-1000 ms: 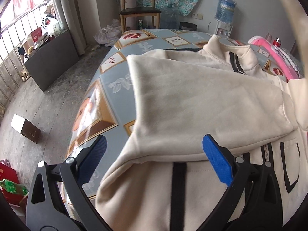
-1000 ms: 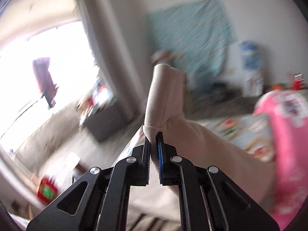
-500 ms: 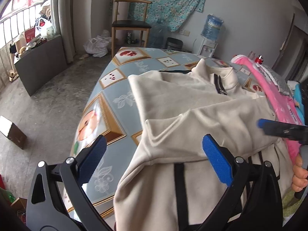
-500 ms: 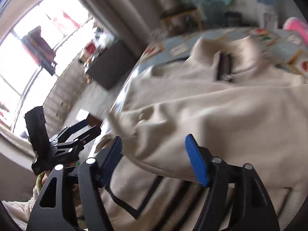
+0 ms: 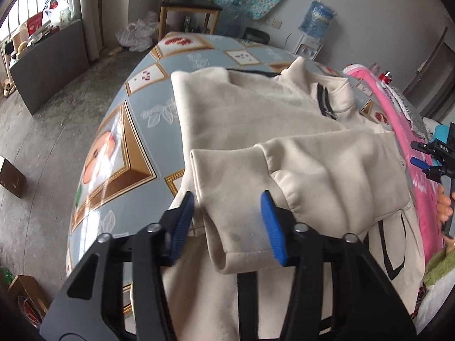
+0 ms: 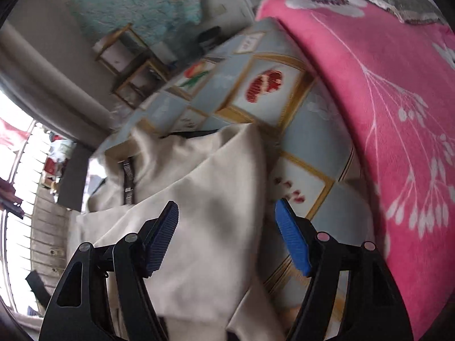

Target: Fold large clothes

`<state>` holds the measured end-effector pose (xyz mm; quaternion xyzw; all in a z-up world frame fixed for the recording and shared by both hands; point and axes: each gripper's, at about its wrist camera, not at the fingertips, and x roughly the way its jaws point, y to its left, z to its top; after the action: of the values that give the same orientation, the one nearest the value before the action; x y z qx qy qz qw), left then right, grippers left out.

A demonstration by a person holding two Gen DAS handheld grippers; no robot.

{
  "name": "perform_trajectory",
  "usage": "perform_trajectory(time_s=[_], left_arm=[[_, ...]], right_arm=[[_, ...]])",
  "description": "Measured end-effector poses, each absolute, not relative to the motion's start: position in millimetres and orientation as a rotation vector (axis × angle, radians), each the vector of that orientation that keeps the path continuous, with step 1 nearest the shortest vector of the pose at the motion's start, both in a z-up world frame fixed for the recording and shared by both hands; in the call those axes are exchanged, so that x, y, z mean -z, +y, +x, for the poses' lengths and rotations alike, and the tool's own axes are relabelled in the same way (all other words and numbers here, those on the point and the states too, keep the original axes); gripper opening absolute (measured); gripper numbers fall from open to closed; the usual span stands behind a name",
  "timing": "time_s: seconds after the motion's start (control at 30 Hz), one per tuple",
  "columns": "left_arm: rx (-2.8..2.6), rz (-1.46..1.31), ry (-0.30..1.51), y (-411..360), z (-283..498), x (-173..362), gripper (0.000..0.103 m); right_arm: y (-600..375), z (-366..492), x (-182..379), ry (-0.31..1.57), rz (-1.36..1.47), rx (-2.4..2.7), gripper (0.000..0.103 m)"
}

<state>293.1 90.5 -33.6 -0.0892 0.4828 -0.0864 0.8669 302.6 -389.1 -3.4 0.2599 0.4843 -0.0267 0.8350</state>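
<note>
A cream zip-up jacket (image 5: 256, 119) with black trim lies on the patterned table (image 5: 119, 130), both sleeves folded across its front. My left gripper (image 5: 227, 224) is open, its blue pads either side of the sleeve cuff (image 5: 236, 227) without gripping it. My right gripper (image 6: 227, 238) is open and empty above the jacket's right shoulder (image 6: 216, 187); it also shows at the right edge of the left wrist view (image 5: 432, 159). The jacket's collar and zip (image 6: 128, 182) lie to the left in the right wrist view.
A pink floral blanket (image 6: 384, 91) lies along the table's right side. A wooden chair (image 5: 187, 5) and a water dispenser (image 5: 315, 22) stand beyond the table. A dark cabinet (image 5: 48, 62) and a small box (image 5: 11, 179) are on the floor at left.
My right gripper let go of the sleeve, laid it across the jacket, and swung right toward the shoulder. My left gripper narrowed and moved forward around the sleeve cuff.
</note>
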Motion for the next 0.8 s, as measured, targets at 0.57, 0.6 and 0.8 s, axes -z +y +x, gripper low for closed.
perform_trajectory(time_s=[0.57,0.6,0.8], left_arm=[[0.155,-0.056,0.823,82,294,-27,0.003],[0.160,-0.050,0.799,80,297,-36,0.003],[0.144,-0.055,0.898,82,340,-15,0.003]], right_arm=[[-401,301,5,0.876,0.588,0.056,0.006],[-403,299,3,0.861,0.591,0.062,0.006],[-428,296,0,0.826,0.633,0.120,0.004]])
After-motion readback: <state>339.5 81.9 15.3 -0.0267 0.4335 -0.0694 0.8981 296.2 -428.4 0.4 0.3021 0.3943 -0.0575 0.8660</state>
